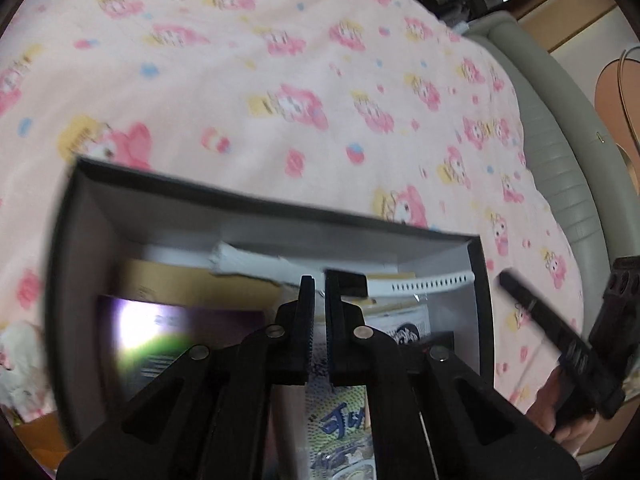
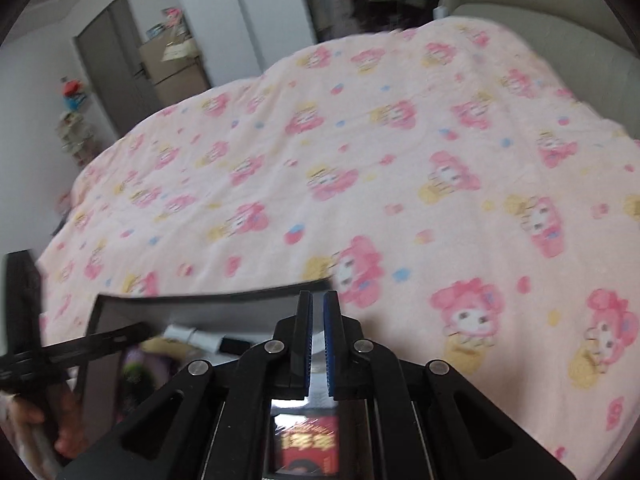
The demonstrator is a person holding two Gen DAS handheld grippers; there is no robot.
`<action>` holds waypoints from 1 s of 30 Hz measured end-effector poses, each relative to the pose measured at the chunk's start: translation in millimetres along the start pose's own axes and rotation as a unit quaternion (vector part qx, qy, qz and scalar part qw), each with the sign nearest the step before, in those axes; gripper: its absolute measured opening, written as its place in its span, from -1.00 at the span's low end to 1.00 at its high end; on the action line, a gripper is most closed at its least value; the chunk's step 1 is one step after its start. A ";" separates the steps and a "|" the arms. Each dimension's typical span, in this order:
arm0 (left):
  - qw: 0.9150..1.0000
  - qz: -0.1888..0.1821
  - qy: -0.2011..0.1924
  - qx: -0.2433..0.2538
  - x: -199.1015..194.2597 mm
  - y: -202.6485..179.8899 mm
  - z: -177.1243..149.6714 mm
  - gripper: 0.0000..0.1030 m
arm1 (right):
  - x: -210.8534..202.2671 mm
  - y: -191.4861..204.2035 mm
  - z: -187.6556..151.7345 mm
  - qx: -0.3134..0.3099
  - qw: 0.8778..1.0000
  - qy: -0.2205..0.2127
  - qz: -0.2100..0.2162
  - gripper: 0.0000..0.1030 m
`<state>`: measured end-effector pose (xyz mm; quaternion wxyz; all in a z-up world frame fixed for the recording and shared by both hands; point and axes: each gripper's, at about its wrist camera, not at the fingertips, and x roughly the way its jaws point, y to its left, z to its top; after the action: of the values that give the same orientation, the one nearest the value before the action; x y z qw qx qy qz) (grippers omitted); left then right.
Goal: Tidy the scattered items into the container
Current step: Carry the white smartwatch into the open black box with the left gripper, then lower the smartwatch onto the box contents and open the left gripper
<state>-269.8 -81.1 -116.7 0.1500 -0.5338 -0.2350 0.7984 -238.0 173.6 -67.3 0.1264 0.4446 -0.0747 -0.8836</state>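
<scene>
A dark box with a white inside [image 1: 86,216] lies on the pink patterned bedspread [image 1: 280,80]. It holds a white strap with holes [image 1: 424,283], a brown card packet [image 1: 192,280], a purple glossy packet [image 1: 180,328] and a printed snack packet [image 1: 340,428]. My left gripper [image 1: 319,284] hovers over the box with its fingers nearly together and nothing between them. My right gripper [image 2: 317,300] is over the box's near right corner [image 2: 200,304], fingers close together and empty; a red packet [image 2: 306,444] shows below it. The right gripper also shows in the left wrist view [image 1: 560,344].
A grey padded bed frame [image 1: 560,152] runs along the bed's right side. A plush toy [image 1: 20,360] lies left of the box. In the right wrist view there are a grey door [image 2: 116,68] and cardboard boxes [image 2: 176,64] beyond the bed.
</scene>
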 end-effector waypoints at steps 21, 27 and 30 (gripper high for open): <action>1.000 0.013 0.009 -0.019 22.3 14.4 0.0 -0.91 | 82.4 52.3 -15.4 -0.121 0.985 0.109 -0.055 -0.93; 0.999 0.012 0.001 -0.046 24.3 22.3 5.0 -0.90 | 98.0 24.6 -11.3 -0.039 0.986 0.162 -0.023 -0.93; 0.998 0.024 0.005 -0.054 25.3 26.9 4.2 -0.83 | 112.0 31.7 -8.1 -0.034 0.985 0.172 -0.004 -0.92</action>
<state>-283.2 -92.3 -149.6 0.1025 -0.5504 -0.2639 0.7854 -290.7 110.6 -150.3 0.1488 0.5854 -0.0198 -0.7967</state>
